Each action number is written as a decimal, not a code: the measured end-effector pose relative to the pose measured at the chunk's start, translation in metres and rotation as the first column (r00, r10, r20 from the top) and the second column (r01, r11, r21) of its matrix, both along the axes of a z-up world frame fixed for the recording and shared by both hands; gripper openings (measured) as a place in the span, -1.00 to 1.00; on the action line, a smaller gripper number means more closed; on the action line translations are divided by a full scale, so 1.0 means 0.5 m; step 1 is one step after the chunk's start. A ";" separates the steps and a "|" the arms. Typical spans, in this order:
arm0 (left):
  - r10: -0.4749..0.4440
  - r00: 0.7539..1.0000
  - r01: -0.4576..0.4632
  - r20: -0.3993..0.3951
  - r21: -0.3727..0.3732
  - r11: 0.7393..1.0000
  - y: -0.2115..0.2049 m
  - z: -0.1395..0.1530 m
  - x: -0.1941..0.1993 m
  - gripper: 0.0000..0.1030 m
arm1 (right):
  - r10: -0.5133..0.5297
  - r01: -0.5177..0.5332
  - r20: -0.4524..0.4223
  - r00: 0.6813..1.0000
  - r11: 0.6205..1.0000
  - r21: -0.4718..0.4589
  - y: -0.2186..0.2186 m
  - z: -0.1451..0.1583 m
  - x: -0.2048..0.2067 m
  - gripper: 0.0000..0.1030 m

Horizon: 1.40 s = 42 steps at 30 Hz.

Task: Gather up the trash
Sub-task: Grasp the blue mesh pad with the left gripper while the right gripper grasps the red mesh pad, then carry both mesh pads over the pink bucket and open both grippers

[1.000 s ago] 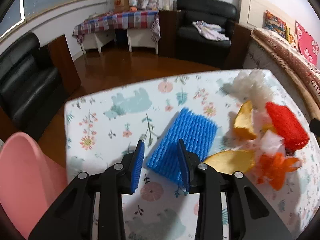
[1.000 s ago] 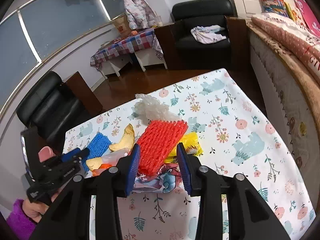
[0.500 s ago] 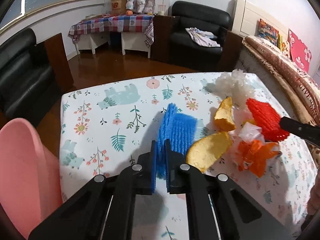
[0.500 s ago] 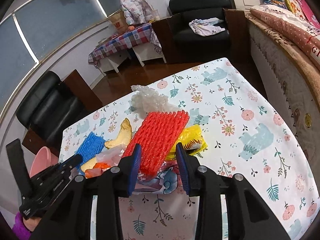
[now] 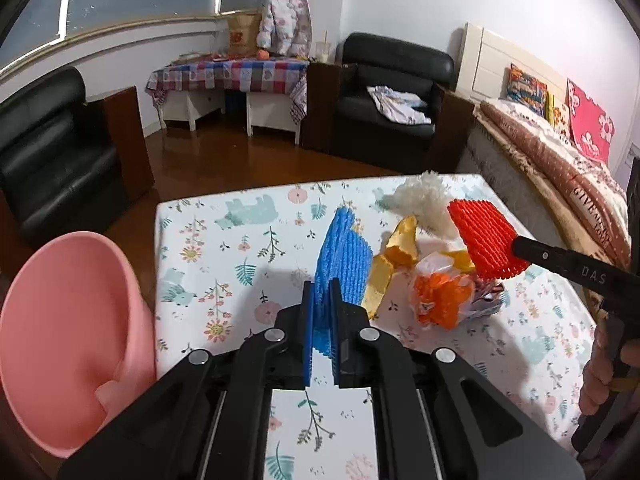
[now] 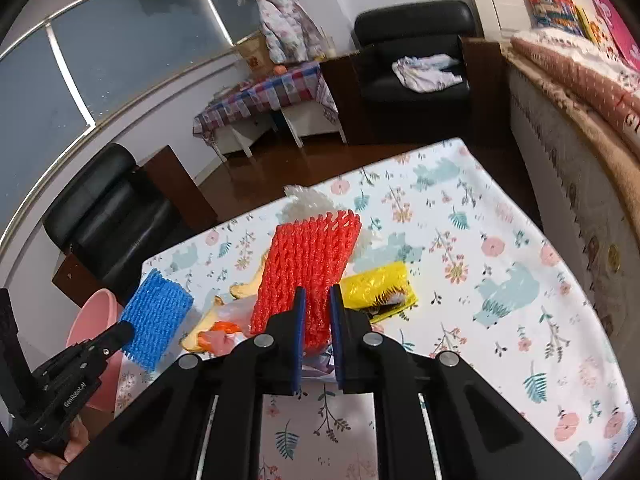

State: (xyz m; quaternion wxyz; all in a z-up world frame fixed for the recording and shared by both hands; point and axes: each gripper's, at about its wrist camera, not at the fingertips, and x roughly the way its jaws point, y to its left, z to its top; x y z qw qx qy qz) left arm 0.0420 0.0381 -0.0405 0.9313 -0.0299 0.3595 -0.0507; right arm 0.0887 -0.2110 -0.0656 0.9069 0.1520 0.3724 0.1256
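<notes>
Blue net: we pinch the blue foam fruit net (image 5: 344, 256) in the left gripper (image 5: 321, 320), jaws pressed onto its lower edge. It stands clear of the table, ribbed, soft, folded.
Red net: the right gripper (image 6: 317, 320) has just been closing; its jaws squeeze the red foam net (image 6: 308, 264), a flat mesh sleeve raised above the pile.
Remaining trash: yellow peels (image 5: 400, 240), an orange net (image 5: 440, 292), a crinkly yellow wrapper (image 6: 376, 286) and a white foam tuft (image 5: 424, 200) lie on the table.
Bin: the pink bin (image 5: 72, 320) sits beside the floral tablecloth (image 5: 224, 248), near our left hand; we judge the nets are held up for carrying there.
</notes>
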 end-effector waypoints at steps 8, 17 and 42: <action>0.048 0.997 -0.046 0.062 -0.028 0.999 0.016 0.054 -0.046 -0.88 | 0.012 -0.011 0.105 0.994 1.000 -0.012 -0.011 0.067 -0.048 -0.79; 0.106 0.988 -0.102 0.111 -0.040 0.994 0.044 0.088 -0.087 -0.87 | 0.071 -0.067 0.171 0.983 0.997 -0.025 0.019 0.118 -0.091 -0.78; 0.385 0.907 -0.384 0.171 -0.039 0.922 0.245 0.129 -0.213 -0.87 | 0.402 -0.388 0.199 0.894 0.916 -0.106 0.319 0.169 -0.119 -0.78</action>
